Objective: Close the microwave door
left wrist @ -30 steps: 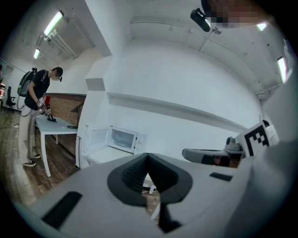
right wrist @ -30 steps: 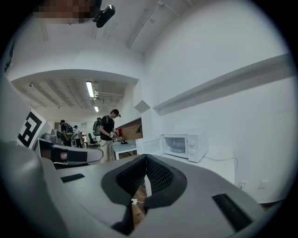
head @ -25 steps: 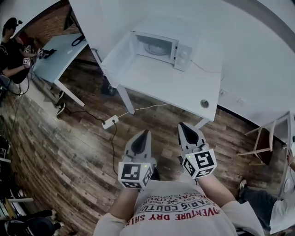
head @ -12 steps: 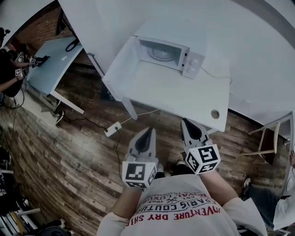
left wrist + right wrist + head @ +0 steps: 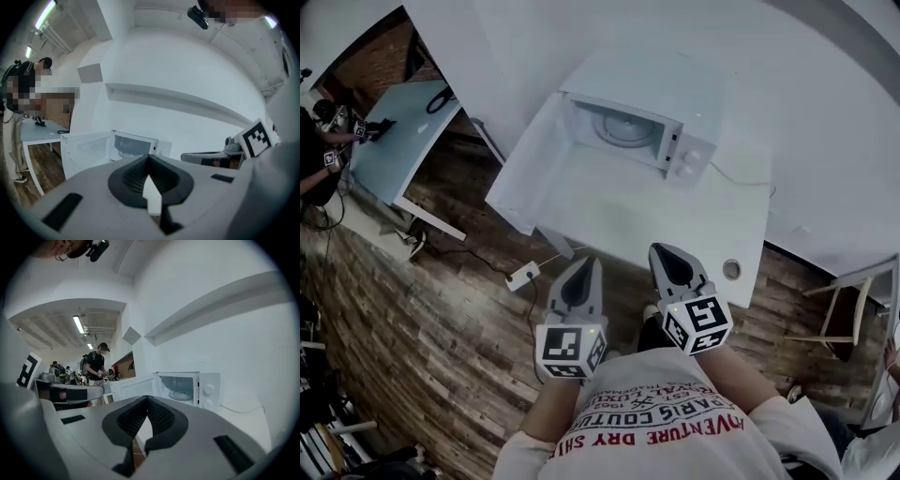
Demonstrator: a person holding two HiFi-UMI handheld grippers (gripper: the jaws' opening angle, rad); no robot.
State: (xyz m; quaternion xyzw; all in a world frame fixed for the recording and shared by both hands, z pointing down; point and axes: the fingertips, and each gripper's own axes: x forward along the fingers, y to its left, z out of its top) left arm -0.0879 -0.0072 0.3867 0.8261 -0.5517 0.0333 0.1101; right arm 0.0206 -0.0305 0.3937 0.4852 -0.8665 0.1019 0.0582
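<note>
The white microwave [image 5: 649, 127] stands at the back of a white table [image 5: 609, 211], with its door [image 5: 546, 127] swung open to the left and a glass plate inside. Both grippers hang close to my body at the table's front edge, well short of the microwave. My left gripper [image 5: 584, 267] is shut with nothing in it, and so is my right gripper [image 5: 664, 253]. In the left gripper view the open door [image 5: 86, 147] shows beyond the left gripper's [image 5: 149, 158] tip. The right gripper view shows the microwave [image 5: 190, 387] ahead of the right gripper [image 5: 147, 400].
A cable hole [image 5: 731, 270] sits near the table's front right corner. A power strip [image 5: 523, 276] lies on the wood floor under the left front edge. A second table [image 5: 398, 122] with a person [image 5: 314, 155] beside it is far left. A chair [image 5: 839, 305] stands at right.
I have stepped closer: the table and microwave have grown and come nearer, and both gripper tips now reach the table's front edge. Both grippers stay shut.
</note>
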